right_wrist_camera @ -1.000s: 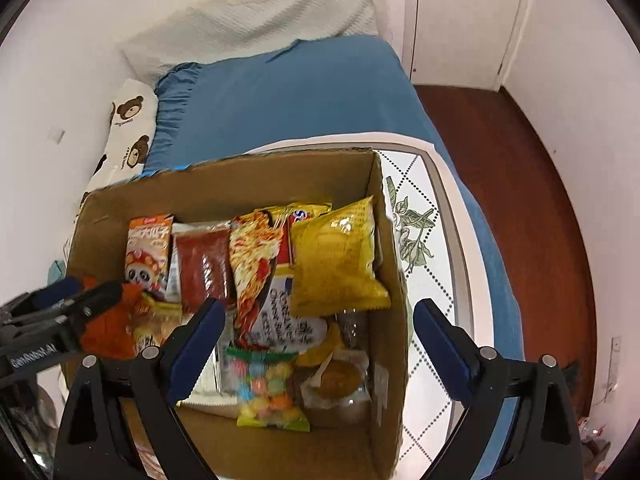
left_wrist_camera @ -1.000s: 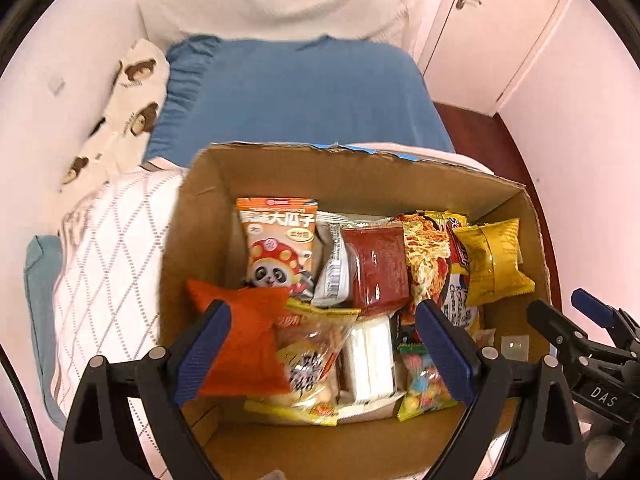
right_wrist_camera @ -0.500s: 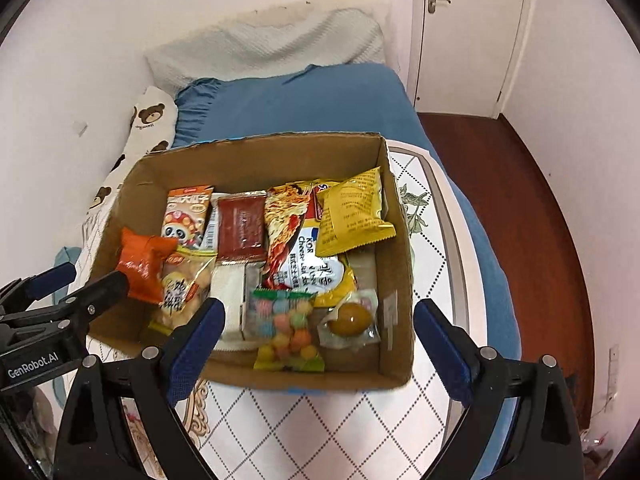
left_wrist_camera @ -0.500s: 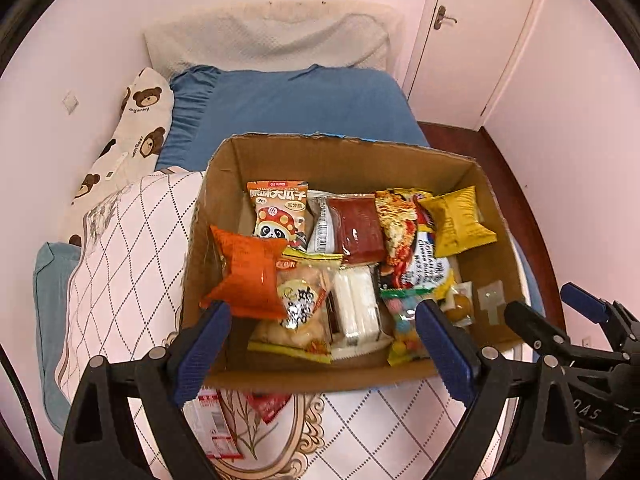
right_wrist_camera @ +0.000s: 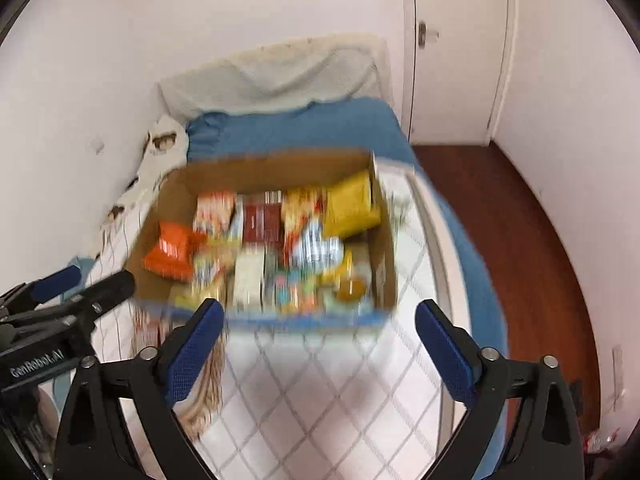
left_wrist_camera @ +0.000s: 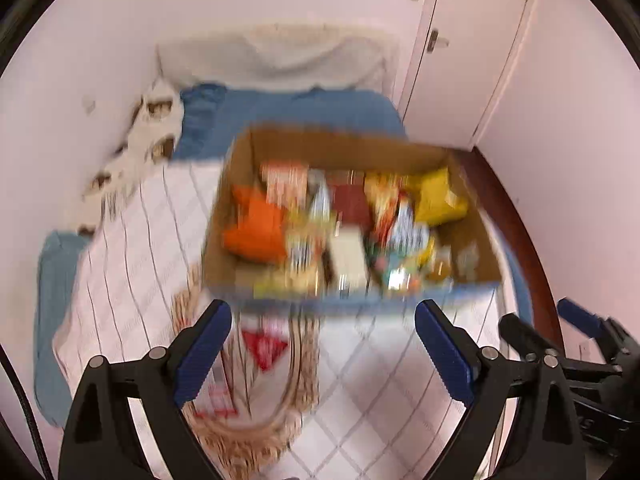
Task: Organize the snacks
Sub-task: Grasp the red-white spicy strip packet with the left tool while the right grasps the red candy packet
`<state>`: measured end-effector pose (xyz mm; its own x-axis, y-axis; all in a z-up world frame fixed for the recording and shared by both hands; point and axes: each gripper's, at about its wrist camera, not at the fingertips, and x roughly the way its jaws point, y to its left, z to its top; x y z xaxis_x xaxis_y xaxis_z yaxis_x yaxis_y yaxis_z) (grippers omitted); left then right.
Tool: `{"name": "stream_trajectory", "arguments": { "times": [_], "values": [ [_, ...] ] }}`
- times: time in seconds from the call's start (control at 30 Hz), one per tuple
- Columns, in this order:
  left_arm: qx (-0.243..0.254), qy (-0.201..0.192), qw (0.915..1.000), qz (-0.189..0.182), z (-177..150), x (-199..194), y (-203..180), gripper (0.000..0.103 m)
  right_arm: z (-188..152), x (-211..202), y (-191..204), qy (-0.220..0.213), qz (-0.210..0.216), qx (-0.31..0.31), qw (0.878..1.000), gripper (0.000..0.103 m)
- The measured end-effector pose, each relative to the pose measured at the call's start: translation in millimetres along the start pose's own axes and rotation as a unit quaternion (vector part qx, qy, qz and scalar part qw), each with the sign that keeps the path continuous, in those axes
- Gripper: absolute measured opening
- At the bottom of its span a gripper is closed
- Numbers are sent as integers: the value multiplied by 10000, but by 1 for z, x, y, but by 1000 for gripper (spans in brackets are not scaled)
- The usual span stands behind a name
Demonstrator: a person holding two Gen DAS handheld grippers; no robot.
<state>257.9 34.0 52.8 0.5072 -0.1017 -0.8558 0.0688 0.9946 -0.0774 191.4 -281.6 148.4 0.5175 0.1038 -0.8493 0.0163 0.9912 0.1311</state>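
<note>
**Counts, blurred frames**

One cardboard box [left_wrist_camera: 236, 184] on one bed [left_wrist_camera: 280, 116]. Inside, legible through the blur: one orange packet [left_wrist_camera: 252, 228], one yellow packet [left_wrist_camera: 438, 198], one dark red packet [left_wrist_camera: 350, 204], one white block [left_wrist_camera: 348, 254]. Remaining snacks too smeared to count. One red-and-white wrapper [left_wrist_camera: 264, 346] outside the box. One diamond-pattern quilt [left_wrist_camera: 132, 248], one bear-print pillow [left_wrist_camera: 156, 128], one door [left_wrist_camera: 476, 40]. Two grippers: left gripper [left_wrist_camera: 324, 344], right gripper [right_wrist_camera: 320, 342].

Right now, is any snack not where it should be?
Yes. A red and white packet lies on the quilt just in front of the cardboard box, while the other snacks sit inside it. The picture is blurred, so I cannot read what it is.
</note>
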Motion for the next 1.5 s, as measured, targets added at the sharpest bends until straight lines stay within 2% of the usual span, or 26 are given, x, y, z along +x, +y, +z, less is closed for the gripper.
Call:
{"name": "stream_trajectory", "arguments": {
  "times": [0.07,0.17,0.23,0.33,0.47,0.6,0.63,0.67,0.73,0.8,0.87,1.0,1.03,1.13,1.2,1.27,1.33,1.37,1.4,1.5],
  "values": [
    [-73,338,9994,68,-28,20,7,94,-36,32,-5,552,-36,80,9984,101],
    [-175,1093,9934,290,-77,65,24,94,-82,82,-12,1295,-123,209,9913,101],
    [-288,1396,9889,411,-99,84,37,94,-113,119,-14,1709,-250,118,9849,101],
    [-449,1577,9848,571,-116,97,59,94,-137,153,-13,2022,-275,3,9790,103],
    [-662,1564,9828,730,-117,98,88,94,-146,164,-15,1911,-348,-22,9809,103],
    [-862,1511,9815,796,-109,98,115,94,-138,164,-16,2252,-358,-47,9736,103],
    [-911,1517,9810,798,-106,99,122,94,-131,159,-14,2262,-324,43,9735,97],
    [-962,1527,9805,783,-104,100,127,94,-124,148,-11,2099,-197,148,9774,91],
    [-1093,1592,9785,729,-99,107,138,94,-109,127,7,1735,223,155,9845,70],
    [-1144,1730,9758,699,-93,117,146,94,-94,114,31,1449,759,221,9863,63],
    [-1084,1867,9741,670,-87,132,148,94,-80,109,58,1217,1028,52,9872,63],
    [-1010,2148,9702,493,-77,160,153,93,-56,116,123,967,1300,-804,9835,63],
    [-1000,2114,9712,452,-75,164,155,92,-50,121,134,947,1313,-963,9821,63],
    [-1044,1991,9733,456,-77,164,161,74,-41,142,167,1083,1292,-1413,9755,63],
    [-1047,1906,9749,473,-80,157,166,54,-37,154,182,1191,1258,-1647,9710,63],
    [-1096,1903,9746,448,-85,153,172,53,-37,167,183,1286,1234,-1762,9681,63],
    [-1201,1910,9732,445,-91,148,185,53,-38,180,184,1456,1133,-1760,9670,45],
    [-1218,1914,9729,446,-94,146,186,53,-39,183,184,1508,1148,-1760,9660,43],
    [-1219,1912,9728,462,-99,143,186,53,-41,184,184,1525,1036,-1793,9664,33],
    [-1158,1950,9730,432,-115,136,178,53,-47,179,174,1622,996,-1554,9693,33]
  ]
}}
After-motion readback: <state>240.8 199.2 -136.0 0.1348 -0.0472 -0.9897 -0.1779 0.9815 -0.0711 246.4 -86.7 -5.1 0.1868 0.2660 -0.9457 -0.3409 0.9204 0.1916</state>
